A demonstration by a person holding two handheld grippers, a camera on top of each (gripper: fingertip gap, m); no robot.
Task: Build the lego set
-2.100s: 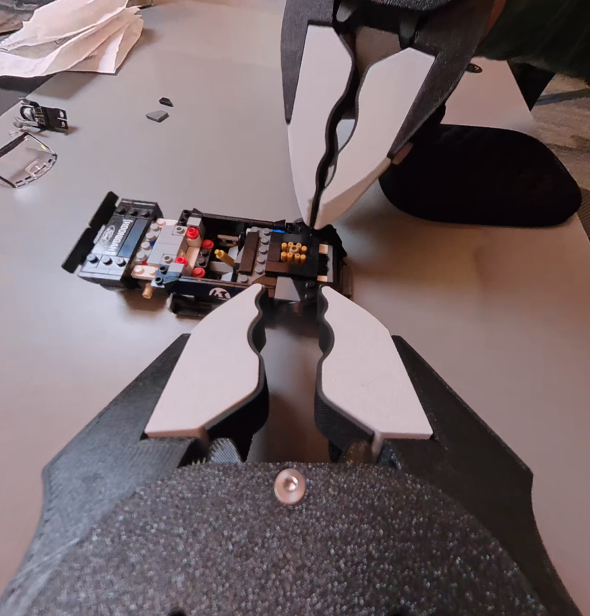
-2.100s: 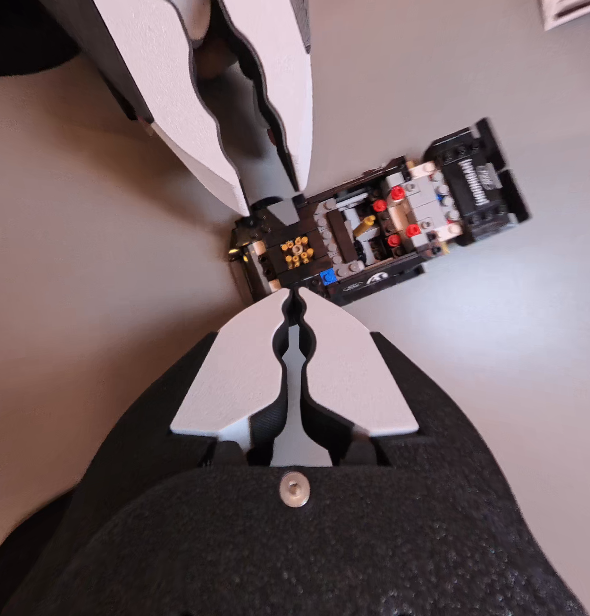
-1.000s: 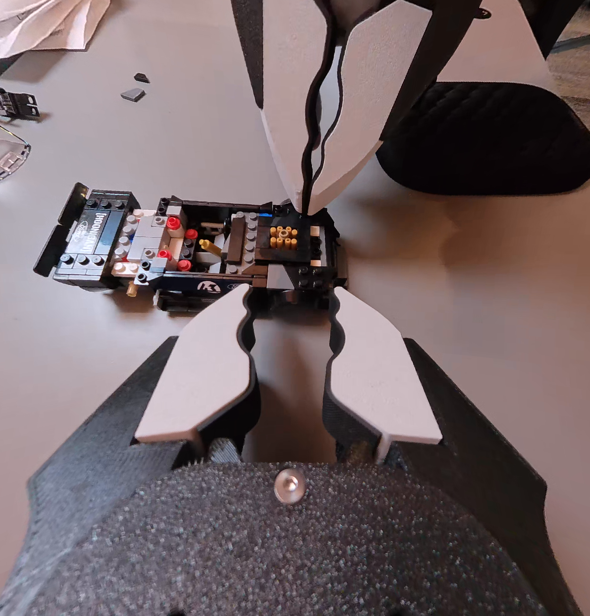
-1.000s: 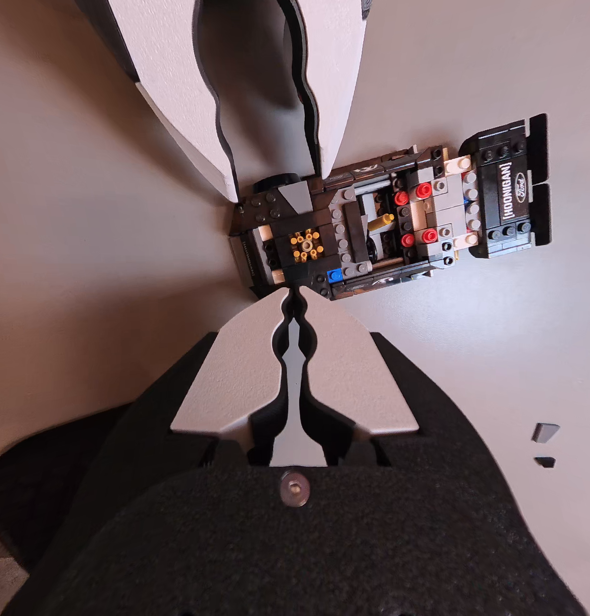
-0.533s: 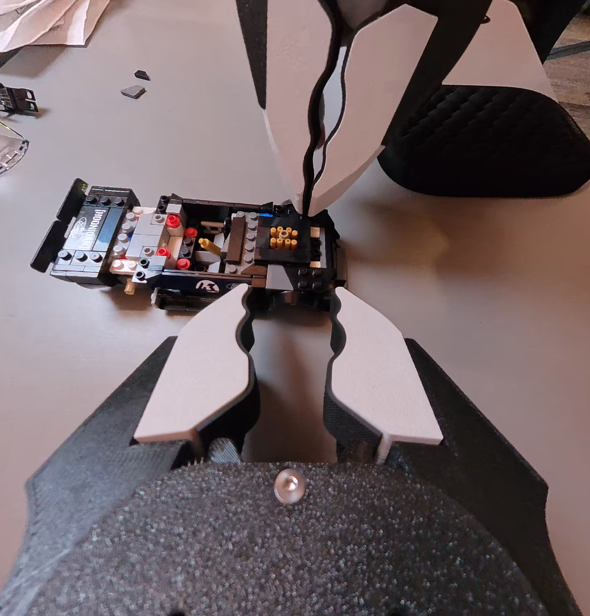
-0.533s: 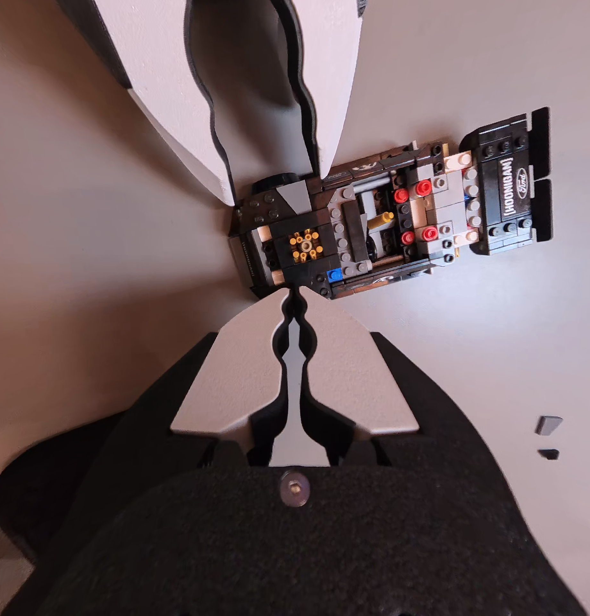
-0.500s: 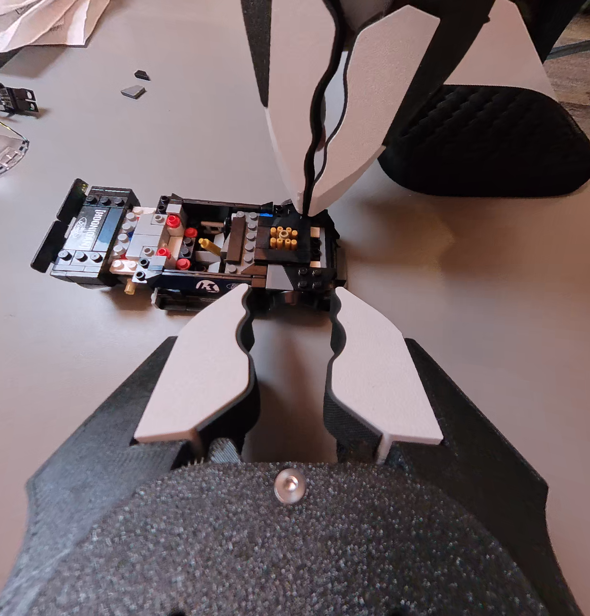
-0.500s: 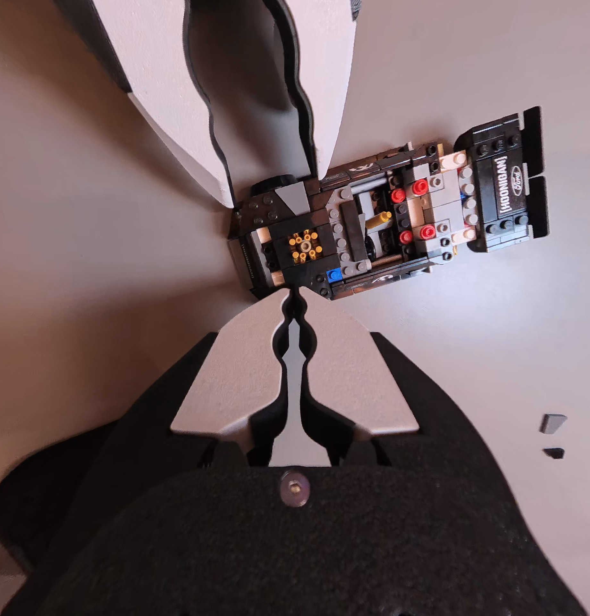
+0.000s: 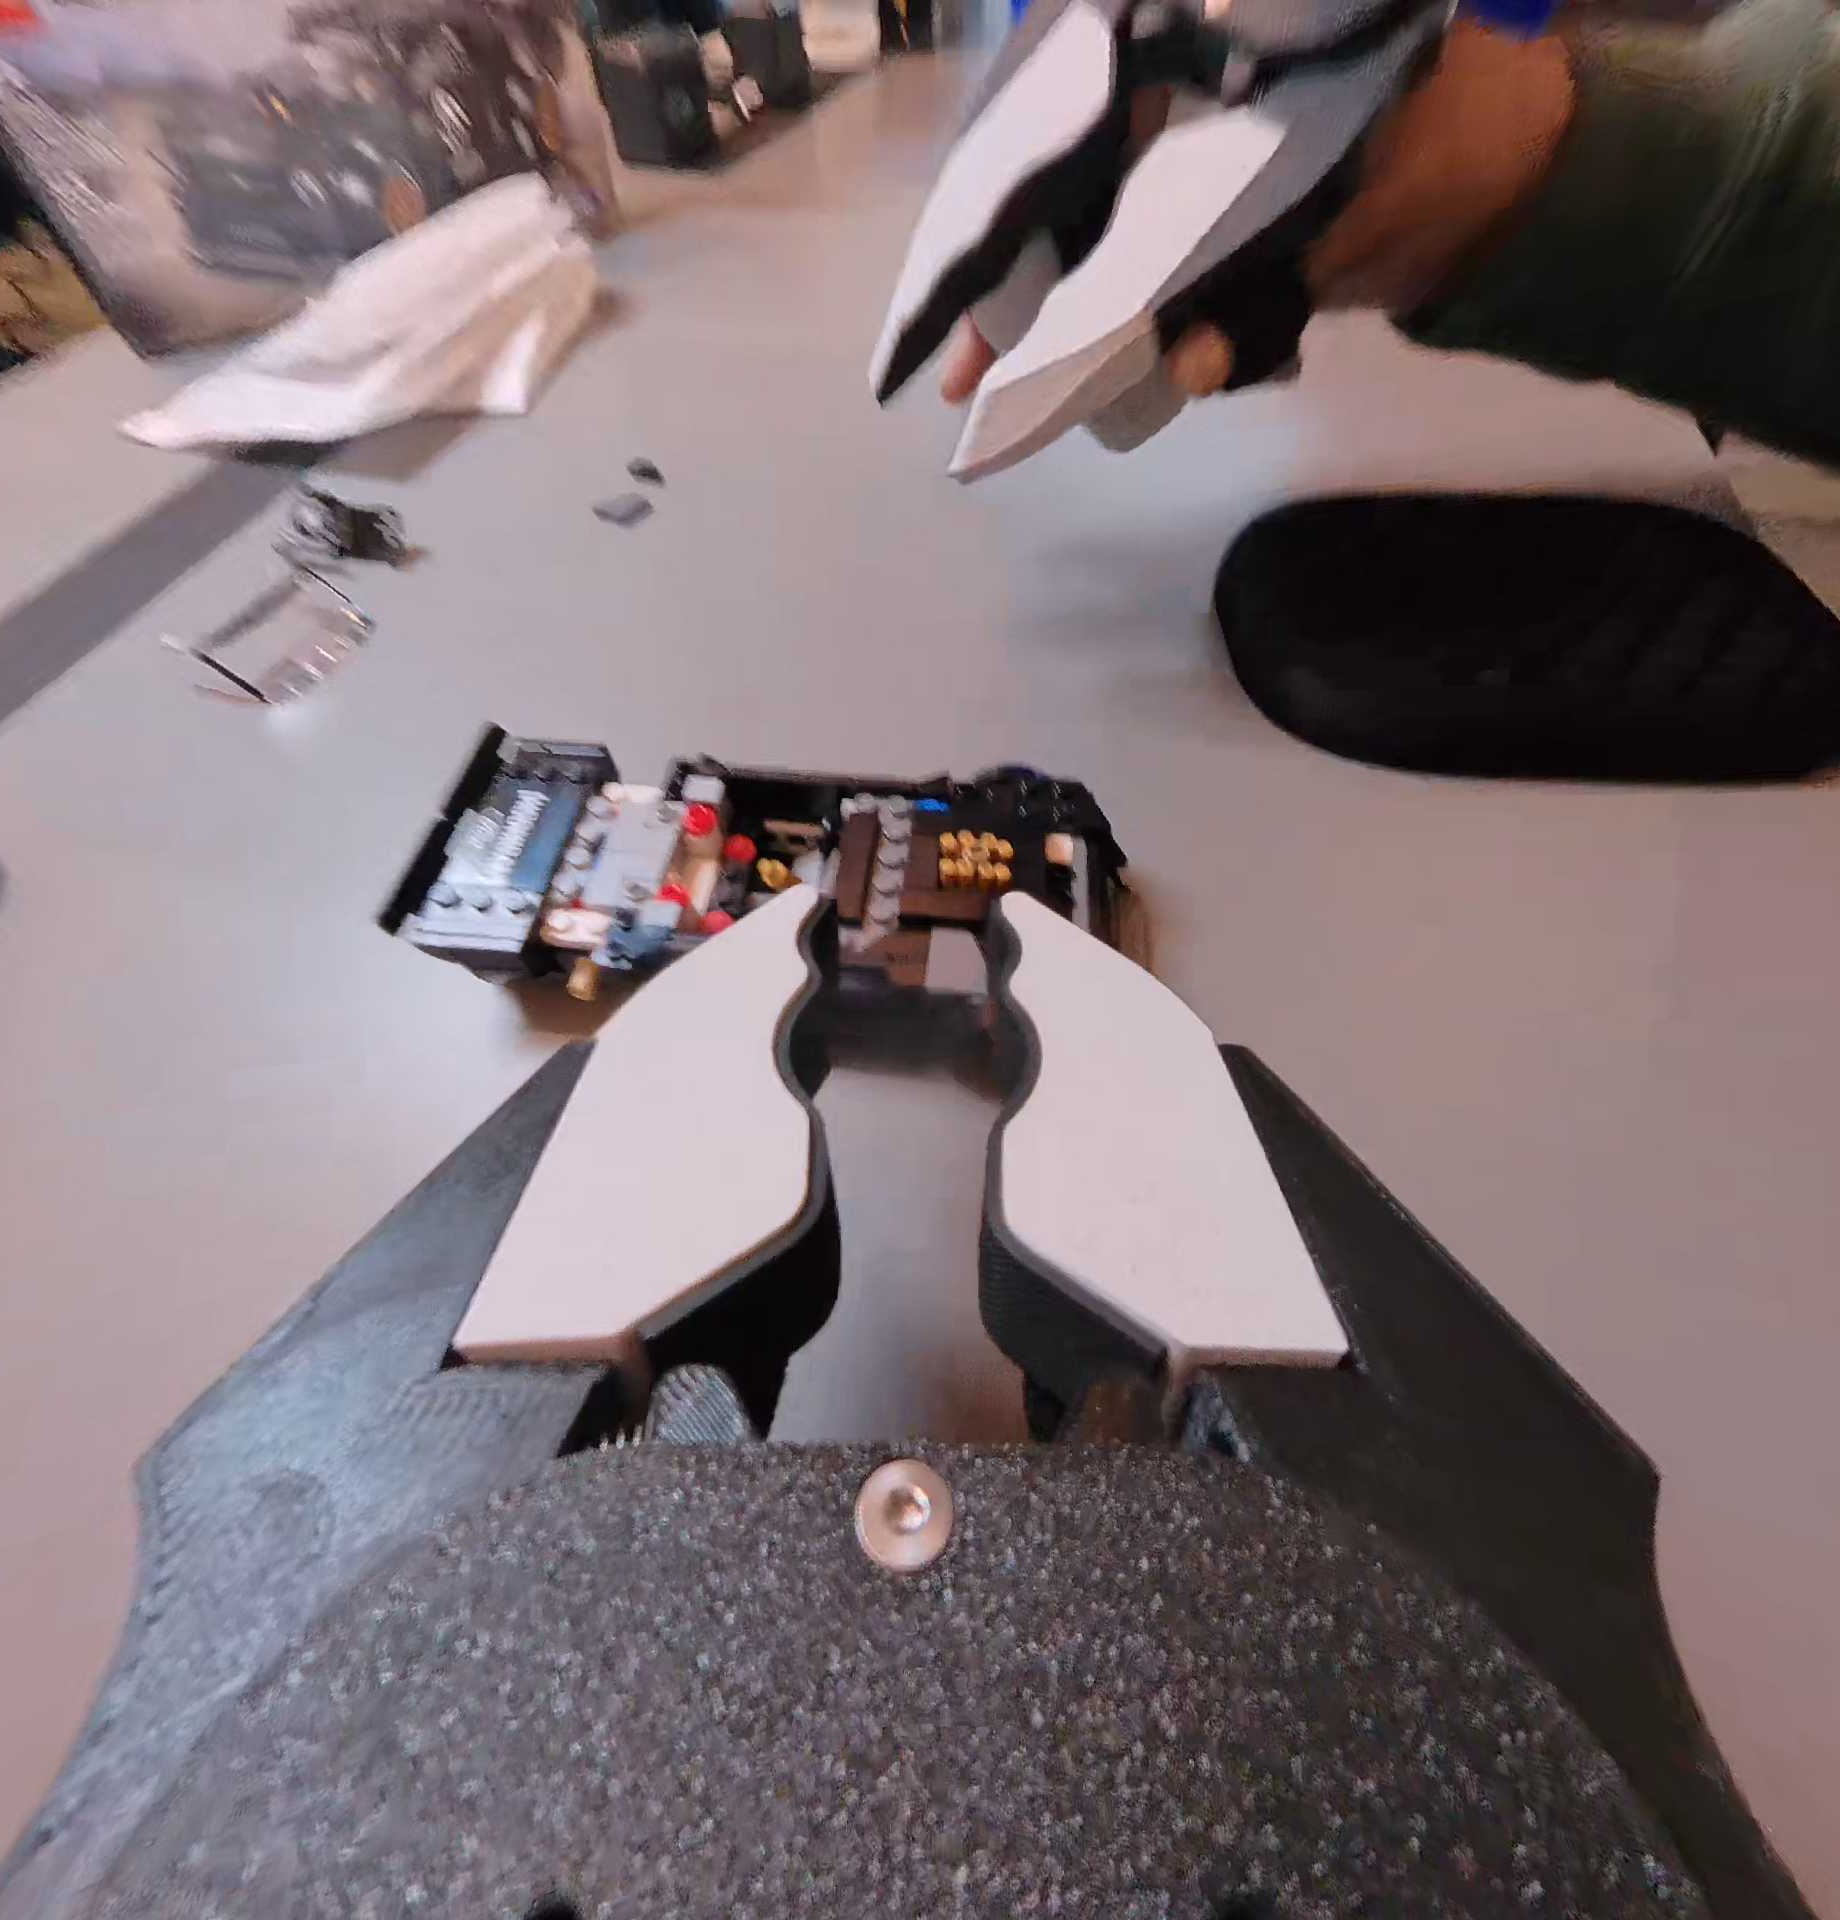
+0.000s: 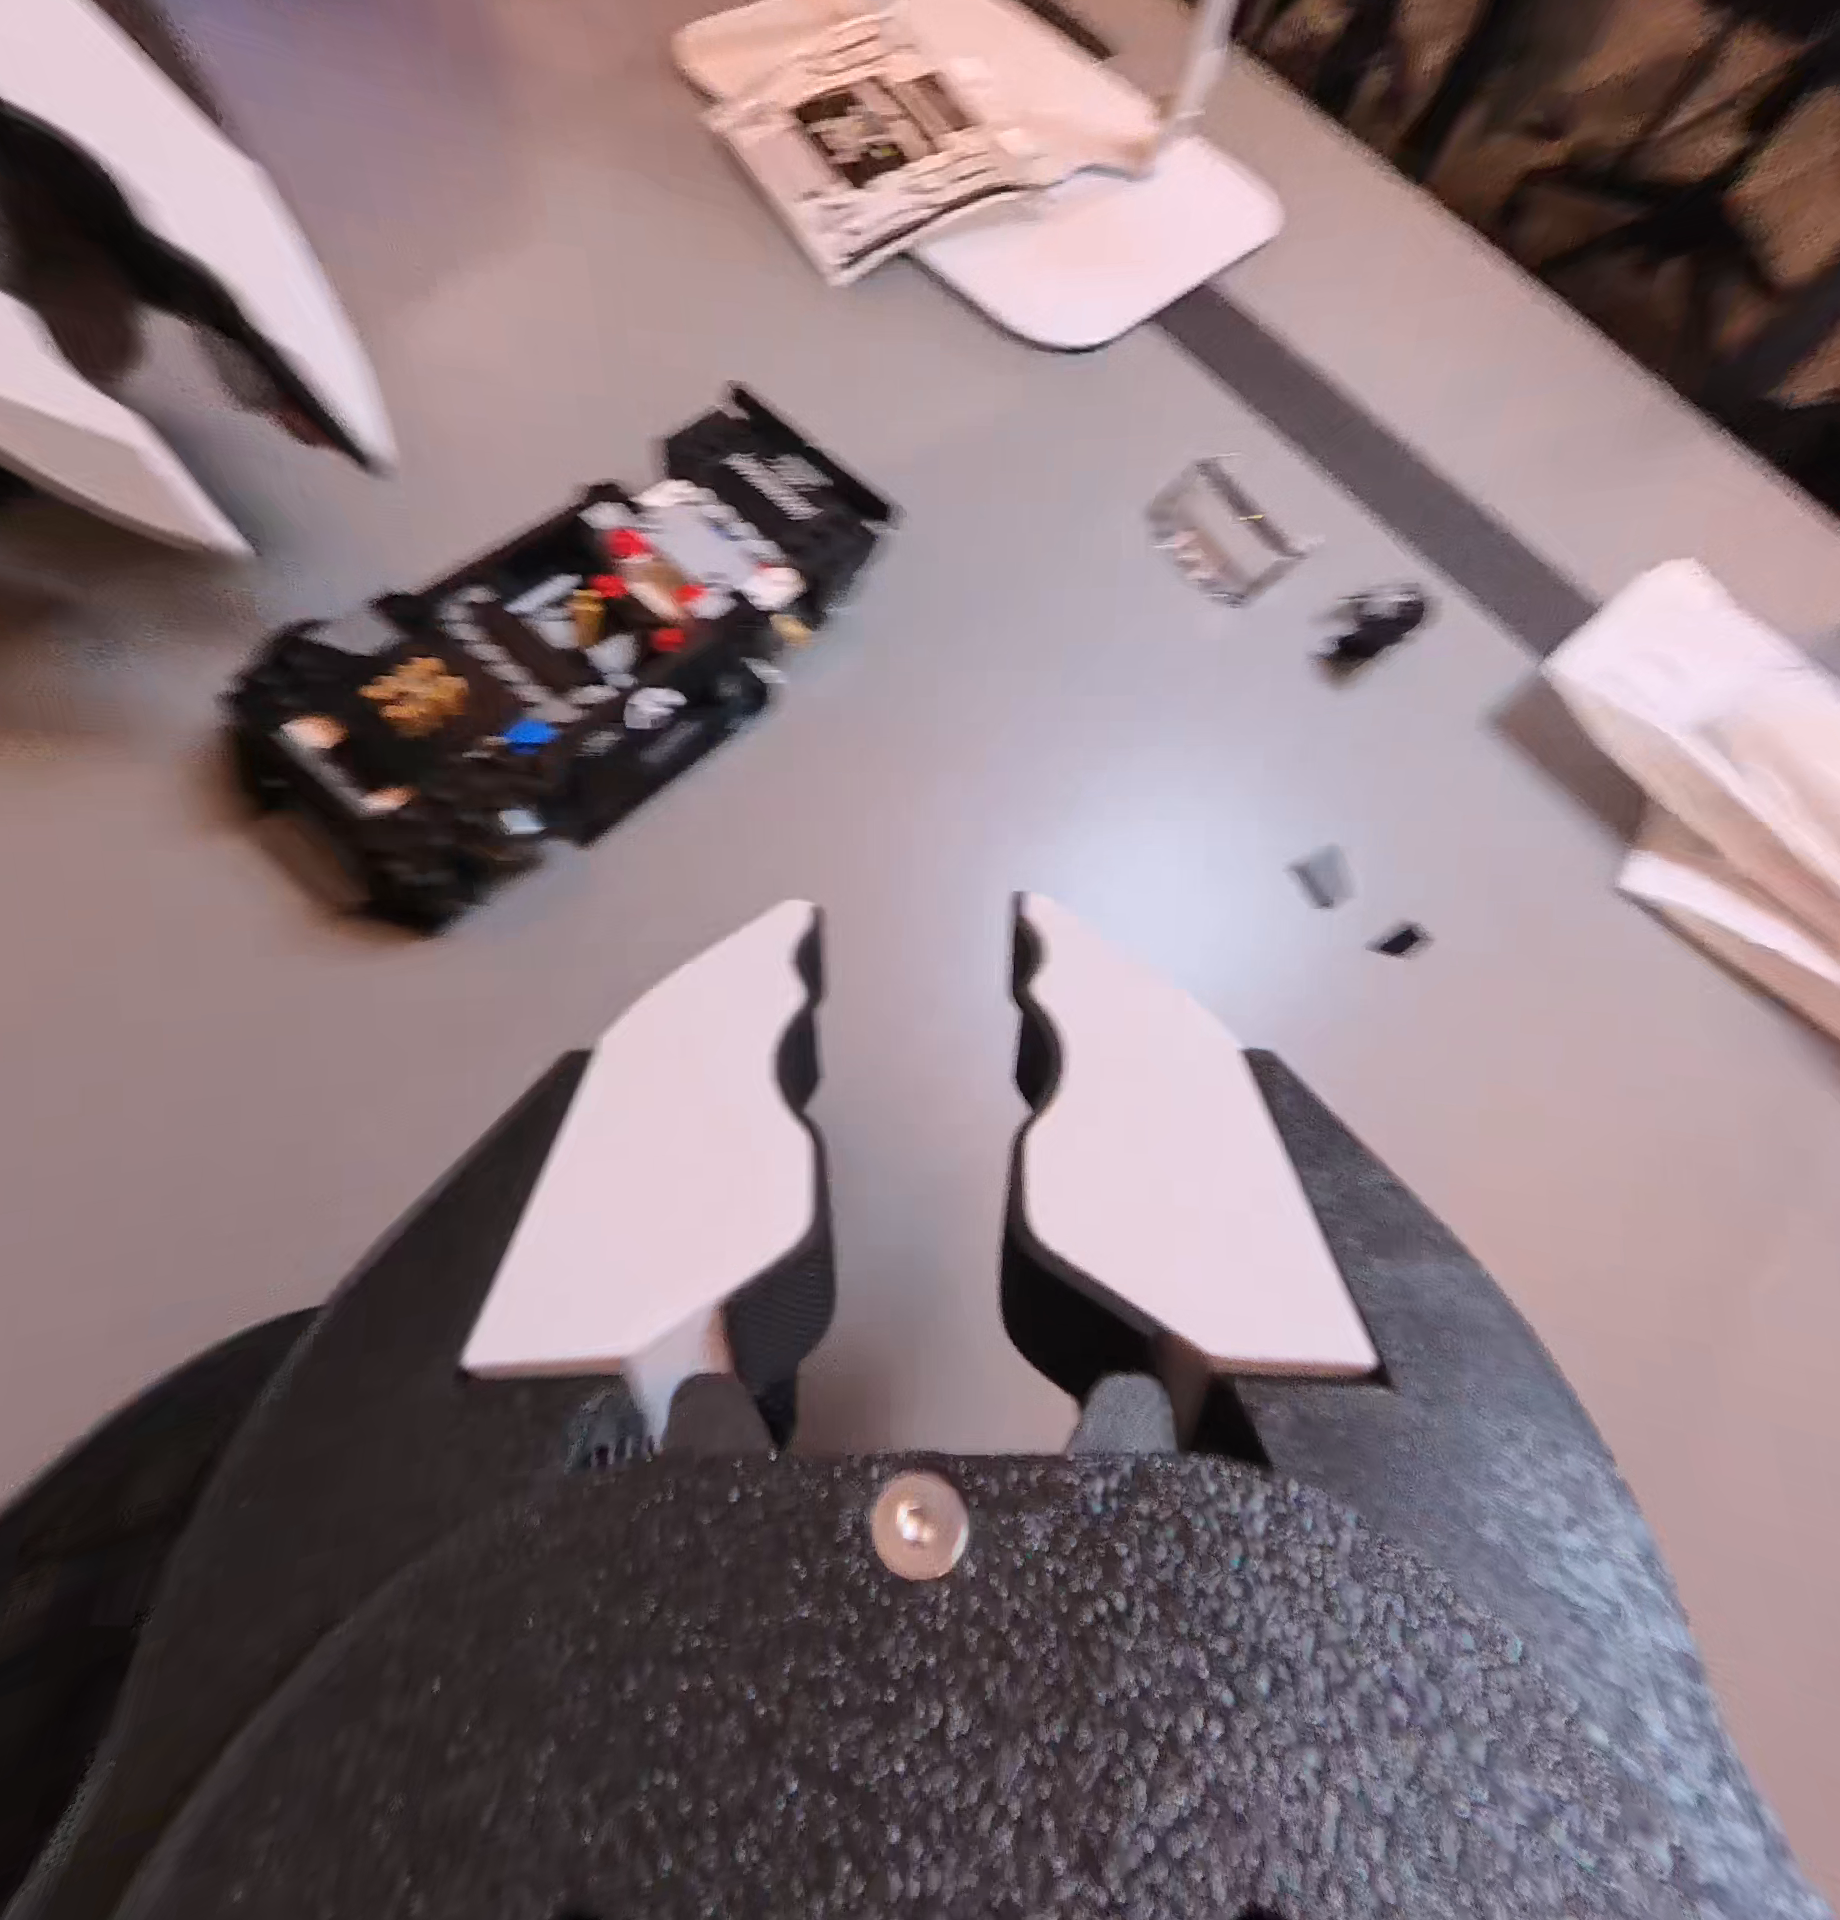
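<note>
A partly built black lego car (image 9: pixel 770 862) lies on the grey table (image 9: pixel 1311 1039), with red, grey and gold pieces showing on top. It also shows in the right wrist view (image 10: pixel 542 675). My left gripper (image 9: pixel 905 914) is open, its fingertips at the car's near side and spanning part of it. In the right wrist view the left gripper (image 10: pixel 308 499) looks apart from the car. My right gripper (image 10: pixel 916 909) is open and empty, off the car over bare table. In the left wrist view it (image 9: pixel 921 431) hangs above and beyond the car.
A small grey piece (image 10: pixel 1323 875) and a small black piece (image 10: pixel 1399 940) lie right of my right gripper. A clear windscreen piece (image 10: pixel 1222 532) and a black part (image 10: pixel 1373 621) lie farther off. Paper bags (image 10: pixel 1778 790), a booklet (image 10: pixel 895 135) and a black chair seat (image 9: pixel 1539 634) border the table. My hands' fingertips stand some 15 cm from each other. The small grey piece (image 10: pixel 1323 875) is about 15 cm from my right fingertips. My left wrist view (image 9: pixel 624 515) looks at it from another angle.
My right gripper has opened and pulled up and away from the car's front end. My left gripper has shifted closer over the car's near side. Both views are blurred by motion.
</note>
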